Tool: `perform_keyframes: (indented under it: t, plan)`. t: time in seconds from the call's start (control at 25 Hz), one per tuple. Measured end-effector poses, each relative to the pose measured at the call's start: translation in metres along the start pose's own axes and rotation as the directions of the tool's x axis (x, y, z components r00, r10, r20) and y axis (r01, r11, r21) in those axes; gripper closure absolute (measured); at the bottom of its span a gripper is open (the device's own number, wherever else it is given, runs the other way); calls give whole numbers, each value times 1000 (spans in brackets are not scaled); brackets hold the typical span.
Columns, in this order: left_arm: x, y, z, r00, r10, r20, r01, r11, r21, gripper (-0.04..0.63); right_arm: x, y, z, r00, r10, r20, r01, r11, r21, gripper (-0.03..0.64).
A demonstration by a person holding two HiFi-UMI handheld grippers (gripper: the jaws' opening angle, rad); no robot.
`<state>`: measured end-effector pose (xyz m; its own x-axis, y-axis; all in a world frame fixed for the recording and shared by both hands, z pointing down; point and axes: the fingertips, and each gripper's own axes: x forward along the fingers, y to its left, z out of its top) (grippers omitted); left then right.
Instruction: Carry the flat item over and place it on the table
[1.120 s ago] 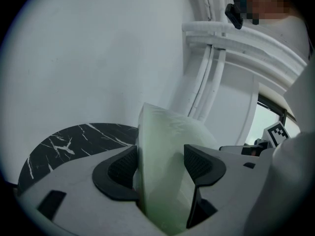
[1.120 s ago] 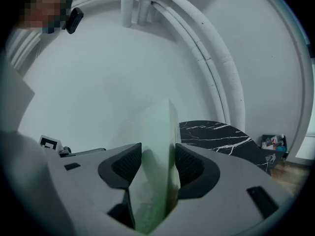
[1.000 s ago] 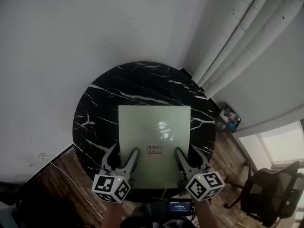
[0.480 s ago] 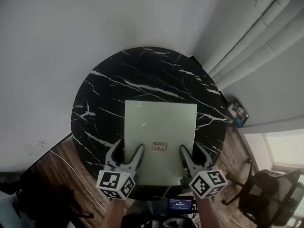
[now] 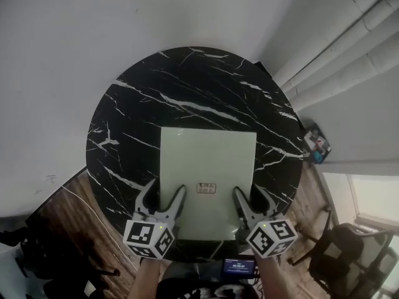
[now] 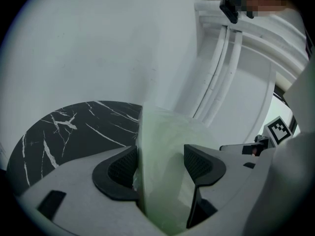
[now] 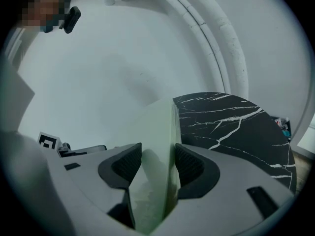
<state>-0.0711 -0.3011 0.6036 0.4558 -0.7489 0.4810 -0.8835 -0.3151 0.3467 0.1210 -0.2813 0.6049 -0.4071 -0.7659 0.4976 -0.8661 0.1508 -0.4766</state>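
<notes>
A pale green flat sheet (image 5: 206,161) with a small label near its front edge hangs over the round black marble table (image 5: 156,92). My left gripper (image 5: 162,199) is shut on the sheet's near left corner and my right gripper (image 5: 249,199) on its near right corner. In the left gripper view the sheet (image 6: 157,146) runs edge-on between the dark pads of that gripper (image 6: 160,168), with the table (image 6: 64,132) behind. The right gripper view shows the same sheet (image 7: 157,132) pinched in the gripper (image 7: 157,168), and the table (image 7: 236,127) to the right.
The table stands against a white wall. White pipes (image 5: 349,48) run up the right corner. A dark office chair (image 5: 355,254) stands on the wood floor (image 5: 81,217) at lower right. A small coloured item (image 5: 315,145) lies on the floor beside the table.
Both grippers and the sheet have moved forward over the table. The sheet's near edge, which hung past the table's front rim, now lies inside it. The hold has not changed.
</notes>
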Motion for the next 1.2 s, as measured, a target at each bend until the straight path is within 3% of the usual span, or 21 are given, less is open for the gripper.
perform_keyframes:
  t: [0.68,1.2]
  plan:
    - [24,19,-23,993,60,-99,-63,998,-26,288,32,-15,-18,996,-26,-85,23,999,-30,436]
    - [30,24,-26,989,65,-129,-72,996,-47,287,35,-17,-18,998,-5,-67,4,1000,-18,436]
